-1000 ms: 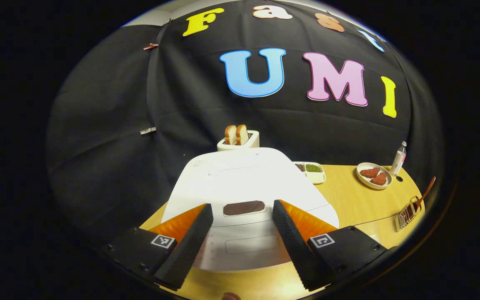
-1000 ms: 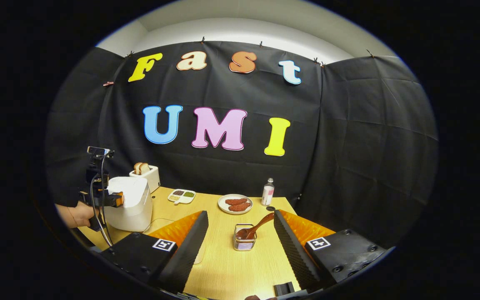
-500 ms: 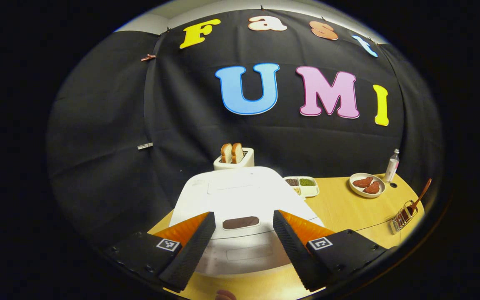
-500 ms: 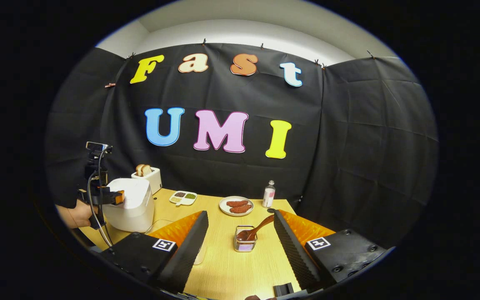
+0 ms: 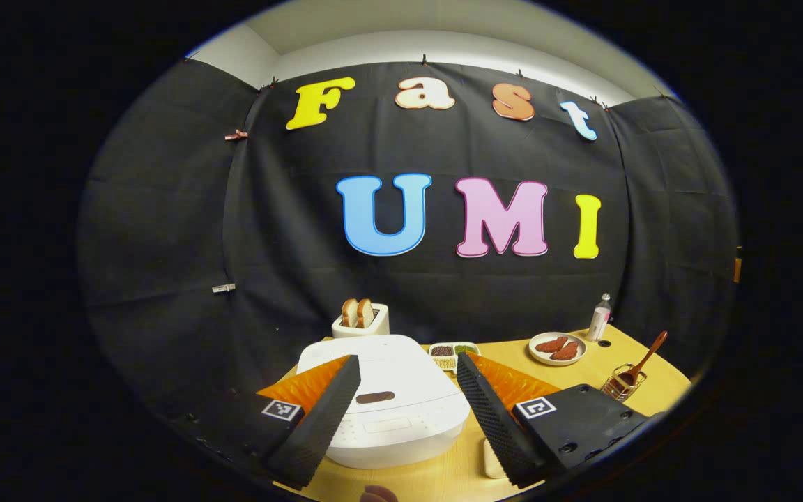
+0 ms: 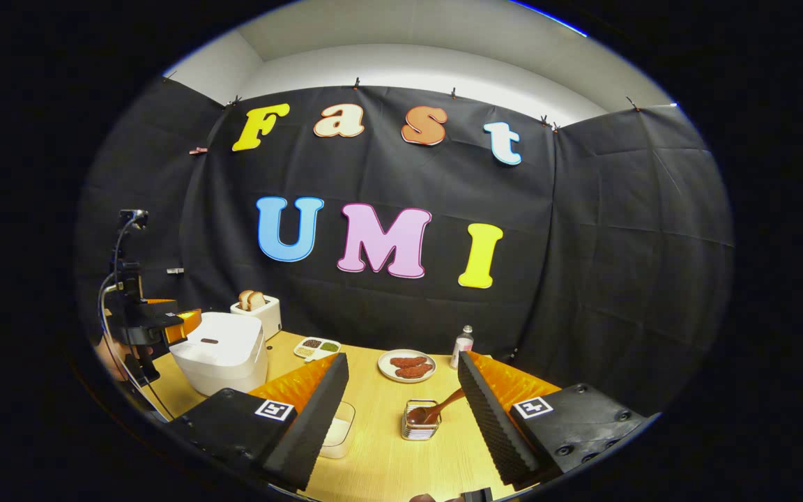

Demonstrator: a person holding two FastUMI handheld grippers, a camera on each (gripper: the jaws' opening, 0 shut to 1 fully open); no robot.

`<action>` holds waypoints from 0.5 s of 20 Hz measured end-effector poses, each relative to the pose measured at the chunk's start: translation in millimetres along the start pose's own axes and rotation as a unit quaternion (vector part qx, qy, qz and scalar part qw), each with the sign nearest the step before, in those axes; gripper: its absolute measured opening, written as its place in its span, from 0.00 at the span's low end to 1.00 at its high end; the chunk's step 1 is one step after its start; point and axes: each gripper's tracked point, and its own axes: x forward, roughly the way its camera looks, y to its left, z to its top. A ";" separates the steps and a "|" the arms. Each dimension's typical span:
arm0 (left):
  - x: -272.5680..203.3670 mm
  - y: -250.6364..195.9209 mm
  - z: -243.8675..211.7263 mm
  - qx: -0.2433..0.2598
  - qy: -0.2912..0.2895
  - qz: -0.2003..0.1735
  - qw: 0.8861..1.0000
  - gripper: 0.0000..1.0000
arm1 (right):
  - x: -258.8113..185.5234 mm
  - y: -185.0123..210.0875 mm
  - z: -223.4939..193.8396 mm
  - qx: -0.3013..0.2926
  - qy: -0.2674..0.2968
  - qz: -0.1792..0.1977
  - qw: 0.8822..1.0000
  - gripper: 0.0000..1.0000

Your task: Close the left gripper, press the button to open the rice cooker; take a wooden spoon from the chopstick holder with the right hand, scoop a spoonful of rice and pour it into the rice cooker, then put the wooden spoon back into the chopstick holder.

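Both grippers, left [image 5: 401, 401] and right [image 6: 401, 401], gaped empty; rice cooker [image 5: 391, 401] lidded, wooden spoon [image 6: 438, 411] parked in chopstick holder [image 6: 420, 424], reachable.

Black cloth wall [image 6: 617, 265] hung by clips, creased, wrapping round behind and to the sides. Pale wall and ceiling band [image 6: 408, 63] above, softly lit. Light wood-grain worktop [image 6: 380, 446] below.

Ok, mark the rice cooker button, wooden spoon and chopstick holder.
rice cooker button [image 5: 376, 397], left gripper view, its middle.
wooden spoon [image 6: 447, 406], right gripper view, mid-handle.
chopstick holder [image 6: 417, 429], right gripper view, front wall.
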 end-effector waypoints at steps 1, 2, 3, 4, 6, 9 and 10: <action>-8.9 -1.0 12.0 -0.004 -0.010 -0.001 1.000 0.96 | 2.2 2.4 3.5 0.000 -0.004 0.004 1.000 0.98; -18.8 -1.4 23.0 -0.009 -0.021 -0.002 1.000 0.96 | 4.5 4.8 6.8 0.000 -0.007 0.008 1.000 0.98; -27.9 -3.4 34.5 -0.013 -0.030 -0.006 0.999 0.96 | 7.4 6.7 8.9 -0.001 -0.010 0.012 1.000 0.98; -35.9 -7.4 43.7 -0.015 -0.038 -0.011 0.999 0.96 | 8.6 9.2 12.0 -0.001 -0.014 0.016 1.000 0.98; -51.2 -11.4 59.3 -0.011 -0.050 -0.017 0.999 0.97 | 11.6 11.9 16.7 0.000 -0.019 0.022 1.000 0.98; -75.3 -22.0 80.9 0.003 -0.067 -0.025 0.997 0.96 | 14.7 15.0 25.9 0.008 -0.028 0.027 0.999 0.98; -82.9 -25.3 85.2 0.008 -0.070 -0.026 0.997 0.96 | 15.1 15.4 27.5 0.012 -0.030 0.029 0.999 0.98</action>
